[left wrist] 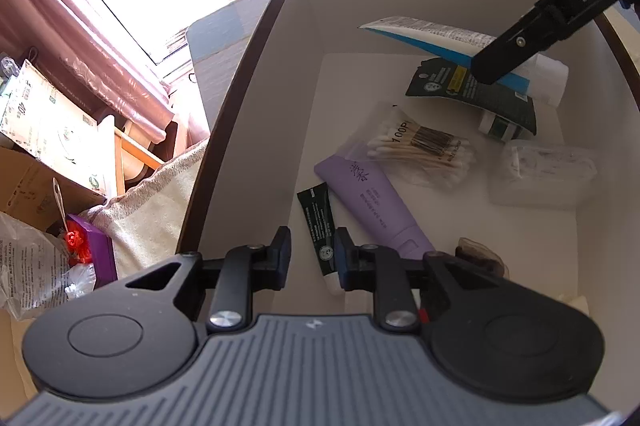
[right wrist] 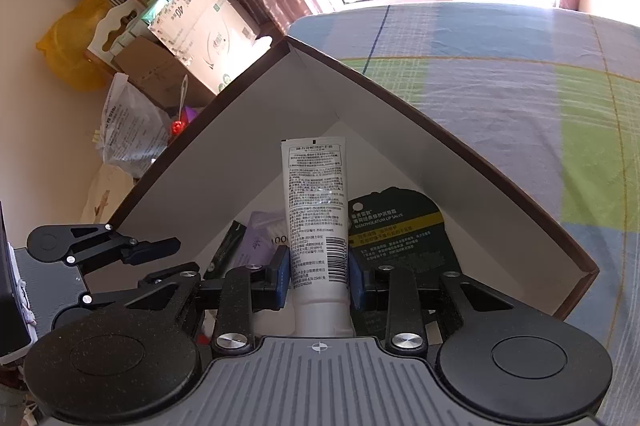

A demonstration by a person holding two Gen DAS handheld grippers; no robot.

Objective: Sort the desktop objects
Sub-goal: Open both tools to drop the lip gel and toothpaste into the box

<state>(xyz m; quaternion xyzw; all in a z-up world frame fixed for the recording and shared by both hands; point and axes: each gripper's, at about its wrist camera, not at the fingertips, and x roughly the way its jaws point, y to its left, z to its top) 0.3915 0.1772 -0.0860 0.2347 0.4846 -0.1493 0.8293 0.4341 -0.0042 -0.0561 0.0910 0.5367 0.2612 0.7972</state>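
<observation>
Holding everything is the white-lined box [left wrist: 256, 130], standing on a checked bedsheet [right wrist: 500, 98]. Inside lie a purple tube [left wrist: 372, 202], a cotton-swab bag [left wrist: 420, 146] and a black lip-salve card [right wrist: 400, 226]. The right gripper [right wrist: 318, 278] grasps the white tube [right wrist: 316, 202] over the box; the left gripper [left wrist: 312, 258] hangs with fingers released above a small black tube [left wrist: 320, 226].

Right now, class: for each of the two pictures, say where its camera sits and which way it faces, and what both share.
Left wrist view: sits on the left tool, looking down into the box; its own open fingers show, empty, above the purple tube, with the right tool's finger at upper right.
Right wrist view: sits on the right tool, facing the box corner; its fingers clamp the white tube; the left tool shows at left.
Shared: box, white tube, black lip-salve card, cotton swabs.
</observation>
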